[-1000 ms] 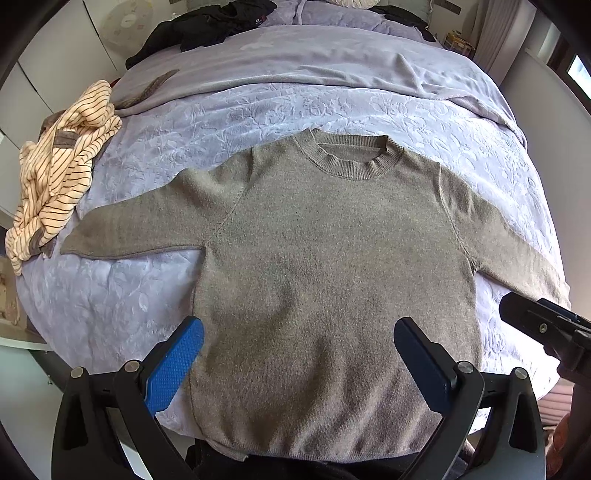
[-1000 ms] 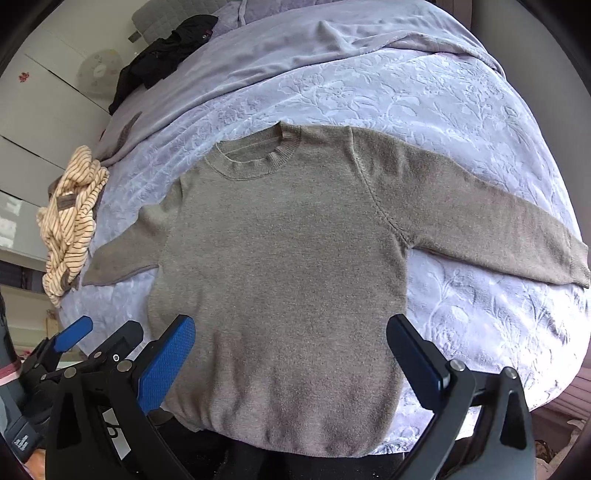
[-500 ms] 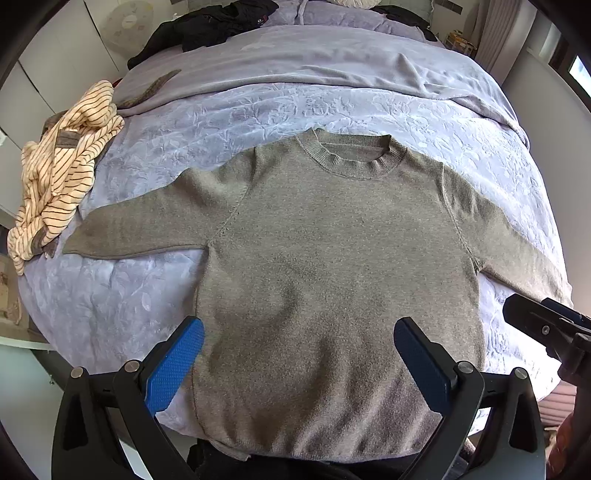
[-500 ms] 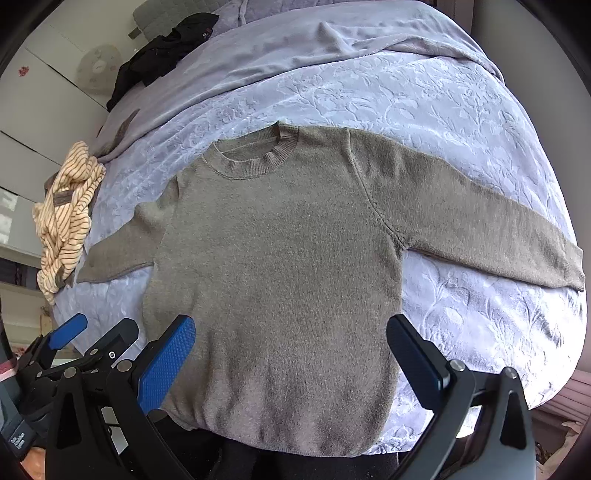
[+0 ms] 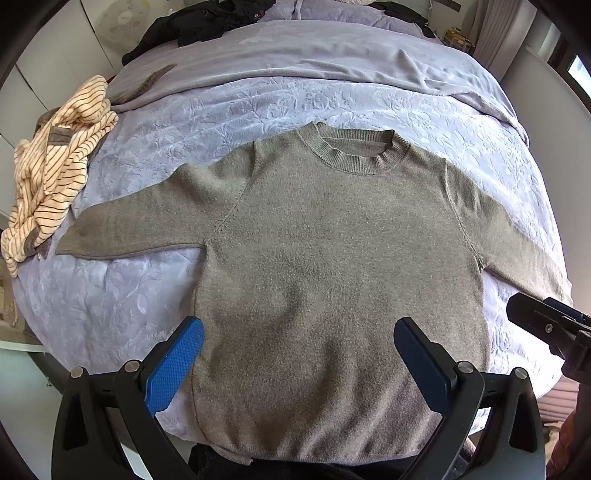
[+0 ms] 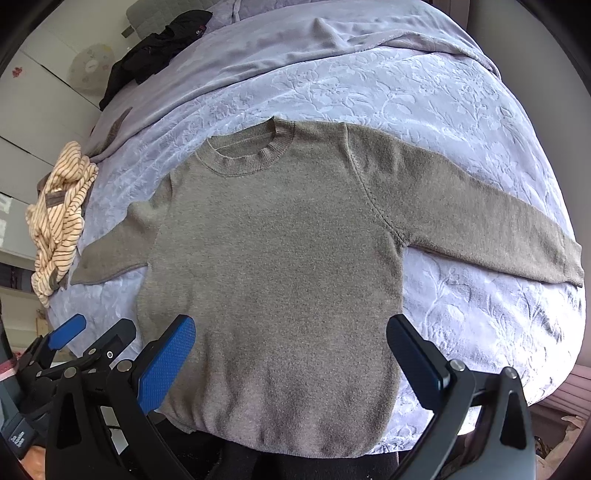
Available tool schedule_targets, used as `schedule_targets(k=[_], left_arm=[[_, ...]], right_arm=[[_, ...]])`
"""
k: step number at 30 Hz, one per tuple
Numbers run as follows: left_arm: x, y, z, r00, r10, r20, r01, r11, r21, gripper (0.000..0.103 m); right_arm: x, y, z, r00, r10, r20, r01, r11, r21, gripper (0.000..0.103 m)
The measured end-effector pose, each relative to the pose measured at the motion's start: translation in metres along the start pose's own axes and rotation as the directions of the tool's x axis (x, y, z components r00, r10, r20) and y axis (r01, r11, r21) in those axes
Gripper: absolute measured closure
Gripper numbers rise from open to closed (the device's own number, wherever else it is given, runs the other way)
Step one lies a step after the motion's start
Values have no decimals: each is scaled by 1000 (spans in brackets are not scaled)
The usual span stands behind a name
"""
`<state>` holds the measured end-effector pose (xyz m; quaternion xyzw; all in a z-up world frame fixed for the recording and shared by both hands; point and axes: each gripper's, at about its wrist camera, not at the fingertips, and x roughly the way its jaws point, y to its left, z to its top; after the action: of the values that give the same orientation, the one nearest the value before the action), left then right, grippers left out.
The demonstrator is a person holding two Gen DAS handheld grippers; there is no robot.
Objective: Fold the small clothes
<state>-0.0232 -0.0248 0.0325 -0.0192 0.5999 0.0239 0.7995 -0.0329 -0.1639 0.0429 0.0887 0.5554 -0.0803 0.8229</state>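
Observation:
A grey-brown knitted sweater [image 5: 332, 266] lies flat and face up on the lilac bedspread [image 5: 258, 99], sleeves spread to both sides, collar at the far end. It also shows in the right wrist view [image 6: 273, 258]. My left gripper [image 5: 299, 332] is open and empty, hovering above the sweater's lower part near the hem. My right gripper [image 6: 291, 328] is open and empty, also above the lower part. The right gripper's tip shows at the right edge of the left wrist view [image 5: 546, 321]; the left gripper shows at the lower left of the right wrist view [image 6: 66, 332].
A crumpled cream striped garment [image 5: 51, 173] lies at the bed's left edge, also in the right wrist view [image 6: 59, 210]. Dark clothes [image 5: 207, 26] lie at the bed's far end on a plain lilac blanket [image 5: 332, 55]. A wall stands close on the right.
Both grippers have drifted slightly toward the sweater; the view shifted a little. The sweater has not moved and both grippers stay open.

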Motion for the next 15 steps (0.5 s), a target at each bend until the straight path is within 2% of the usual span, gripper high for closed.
schedule_targets(k=[8, 15], left_arm=[[21, 21, 12, 998, -57, -9, 57, 998, 10, 0], [50, 33, 16, 993, -94, -68, 99, 992, 72, 0]], right_arm=[[13, 18, 2, 1000, -19, 24, 19, 1000, 24, 0], [34, 30, 4, 998, -59, 5, 58, 994, 89, 0]])
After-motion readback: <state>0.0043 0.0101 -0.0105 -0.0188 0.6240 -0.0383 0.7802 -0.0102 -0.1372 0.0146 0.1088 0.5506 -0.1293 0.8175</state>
